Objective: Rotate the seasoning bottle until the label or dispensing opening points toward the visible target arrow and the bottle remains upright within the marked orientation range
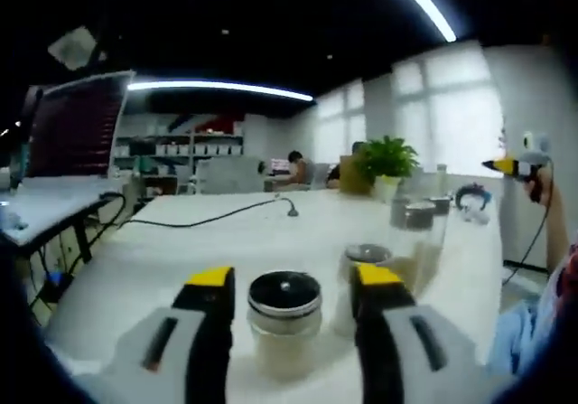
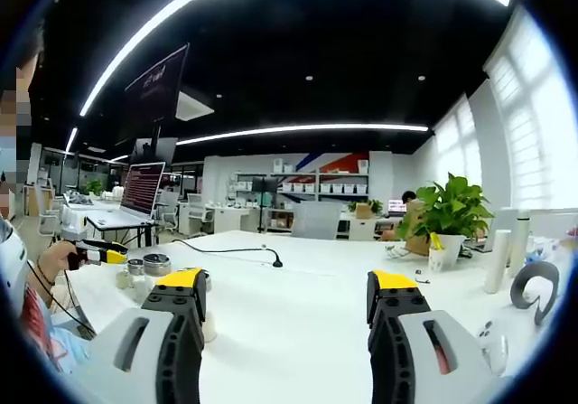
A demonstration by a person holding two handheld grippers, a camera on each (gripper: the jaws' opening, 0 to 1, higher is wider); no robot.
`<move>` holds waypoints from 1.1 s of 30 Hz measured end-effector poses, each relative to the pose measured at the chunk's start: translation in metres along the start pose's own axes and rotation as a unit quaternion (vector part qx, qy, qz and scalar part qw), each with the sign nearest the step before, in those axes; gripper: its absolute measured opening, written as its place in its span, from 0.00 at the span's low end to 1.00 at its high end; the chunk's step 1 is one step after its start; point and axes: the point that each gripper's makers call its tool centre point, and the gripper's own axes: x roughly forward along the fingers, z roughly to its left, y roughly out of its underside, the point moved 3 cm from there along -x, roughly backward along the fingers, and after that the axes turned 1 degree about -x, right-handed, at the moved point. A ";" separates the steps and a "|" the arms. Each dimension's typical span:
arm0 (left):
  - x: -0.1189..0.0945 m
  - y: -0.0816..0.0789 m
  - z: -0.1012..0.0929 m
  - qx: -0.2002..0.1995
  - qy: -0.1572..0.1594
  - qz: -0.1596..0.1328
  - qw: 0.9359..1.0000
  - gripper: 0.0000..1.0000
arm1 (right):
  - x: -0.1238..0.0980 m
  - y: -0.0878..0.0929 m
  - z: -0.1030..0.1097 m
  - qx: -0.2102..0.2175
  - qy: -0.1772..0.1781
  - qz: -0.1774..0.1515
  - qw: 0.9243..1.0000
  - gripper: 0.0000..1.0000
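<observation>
Left gripper view: left tool (image 1: 289, 300) spread wide, gripping nothing, yellow tips either side of bottle (image 1: 284, 318). Bottle upright on white surface (image 1: 181, 250), centred in the gap, black lid with silver rim, pale contents; contact with either jaw not clear. Second bottle (image 1: 361, 273) just behind, partly hidden by the view-right jaw. Further jars (image 1: 414, 212) beyond on view-right. Black cable (image 1: 208, 216) across far surface. Plant (image 1: 386, 162) at far end. Right tool (image 1: 510, 164) far view-right, held in a hand, well apart from bottle; jaw state cannot be told here.

Right gripper view: right tool (image 2: 287, 300) spread wide, holding nothing, bare surface (image 2: 289, 332) between jaws. Bottles (image 2: 149, 268) far view-left near surface edge, well apart from this tool. Left tool (image 2: 107, 256) beside them, held in a hand. Laptop (image 2: 140, 192) behind on another desk. Plant (image 2: 447, 210) view-right, grey tape holder (image 2: 535, 288) near the edge.
</observation>
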 end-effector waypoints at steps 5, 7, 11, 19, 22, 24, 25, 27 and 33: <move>-0.004 -0.001 0.007 0.006 -0.080 -0.024 0.996 0.52 | -0.001 0.000 -0.001 0.003 0.000 0.000 1.000 0.74; -0.004 -0.001 0.004 0.022 -0.086 -0.028 0.996 0.51 | -0.002 -0.002 -0.002 0.002 0.002 -0.004 1.000 0.74; -0.005 0.002 0.004 0.010 -0.109 -0.032 0.993 0.51 | -0.003 -0.003 -0.004 0.001 0.005 -0.006 1.000 0.74; -0.003 0.003 0.006 0.028 -0.125 -0.045 0.991 0.51 | -0.003 -0.003 -0.005 0.015 0.003 -0.008 1.000 0.74; -0.001 0.008 0.008 0.023 -0.124 -0.043 0.991 0.51 | -0.005 -0.004 -0.004 0.012 0.003 -0.011 1.000 0.74; 0.000 0.009 0.011 0.040 -0.136 -0.043 0.989 0.51 | -0.005 -0.005 -0.004 0.011 0.003 -0.011 1.000 0.74; 0.002 0.010 0.010 0.041 -0.134 -0.041 0.989 0.52 | -0.005 -0.006 -0.005 0.011 0.004 -0.012 1.000 0.74; 0.005 0.012 0.011 0.032 -0.125 -0.039 0.991 0.51 | -0.005 -0.007 -0.007 0.010 0.007 -0.013 1.000 0.74; 0.005 0.014 0.011 0.025 -0.120 -0.039 0.992 0.43 | -0.007 -0.010 -0.006 0.008 0.006 -0.018 1.000 0.74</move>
